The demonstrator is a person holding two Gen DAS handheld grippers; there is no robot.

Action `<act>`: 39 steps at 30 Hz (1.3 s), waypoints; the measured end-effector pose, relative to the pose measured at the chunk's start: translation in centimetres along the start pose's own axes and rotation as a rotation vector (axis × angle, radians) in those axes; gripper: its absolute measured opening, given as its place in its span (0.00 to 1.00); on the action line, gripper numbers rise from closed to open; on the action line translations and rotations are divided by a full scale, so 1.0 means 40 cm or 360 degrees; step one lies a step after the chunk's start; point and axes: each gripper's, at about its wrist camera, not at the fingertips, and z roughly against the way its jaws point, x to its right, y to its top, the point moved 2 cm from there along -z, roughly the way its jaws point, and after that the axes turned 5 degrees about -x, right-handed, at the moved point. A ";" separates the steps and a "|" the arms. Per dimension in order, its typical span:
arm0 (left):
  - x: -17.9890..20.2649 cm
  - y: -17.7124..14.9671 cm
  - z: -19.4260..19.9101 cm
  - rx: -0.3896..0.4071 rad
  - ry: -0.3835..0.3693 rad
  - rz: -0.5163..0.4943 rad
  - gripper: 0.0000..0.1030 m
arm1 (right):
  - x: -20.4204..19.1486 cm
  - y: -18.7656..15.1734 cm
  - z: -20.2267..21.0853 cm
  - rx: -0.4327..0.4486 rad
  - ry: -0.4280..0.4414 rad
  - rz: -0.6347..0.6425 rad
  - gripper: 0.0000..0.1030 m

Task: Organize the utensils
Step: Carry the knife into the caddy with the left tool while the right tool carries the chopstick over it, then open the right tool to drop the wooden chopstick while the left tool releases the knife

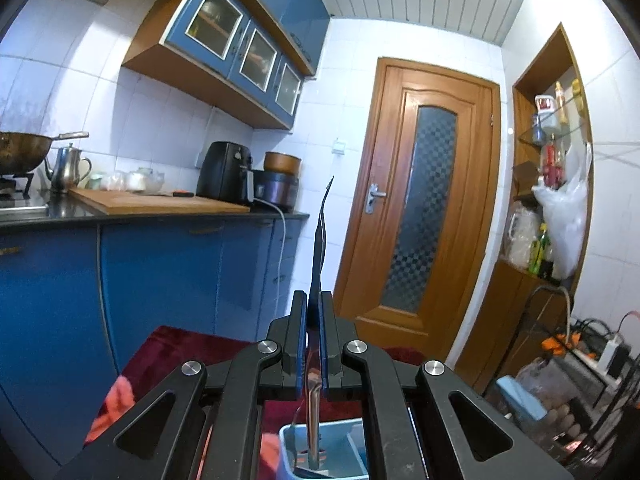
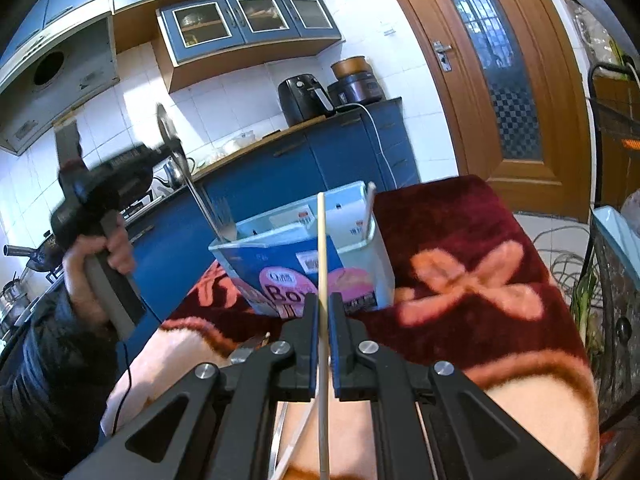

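While clamped together on a flat steel utensil, left gripper hovers above pale blue plastic bin at six o'clock. Right gripper pinches a pale wooden chopstick; twelve o'clock bin already holds a fork. Both still undelivered, seemingly.

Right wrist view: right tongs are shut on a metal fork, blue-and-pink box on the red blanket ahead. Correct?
Not quite. The right tongs are shut on a pale wooden chopstick, not a fork; the right wrist view shows it. The blue-and-pink box does sit on the red blanket ahead.
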 end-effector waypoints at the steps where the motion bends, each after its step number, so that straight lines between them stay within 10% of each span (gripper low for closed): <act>1: -0.003 -0.008 -0.007 -0.0006 0.0003 -0.0005 0.05 | -0.004 0.010 -0.001 0.0006 0.0006 0.0010 0.06; 21: -0.010 -0.139 -0.064 -0.0133 -0.0040 -0.0004 0.05 | -0.053 0.290 -0.102 0.0585 -0.0169 0.0083 0.06; 35: -0.022 -0.154 -0.065 -0.0152 -0.0069 0.0022 0.05 | -0.052 0.252 -0.233 0.0452 -0.0326 0.0253 0.07; 39: -0.013 -0.155 -0.061 -0.0160 -0.0075 0.0014 0.21 | -0.061 0.244 -0.216 0.0436 -0.0274 0.0258 0.26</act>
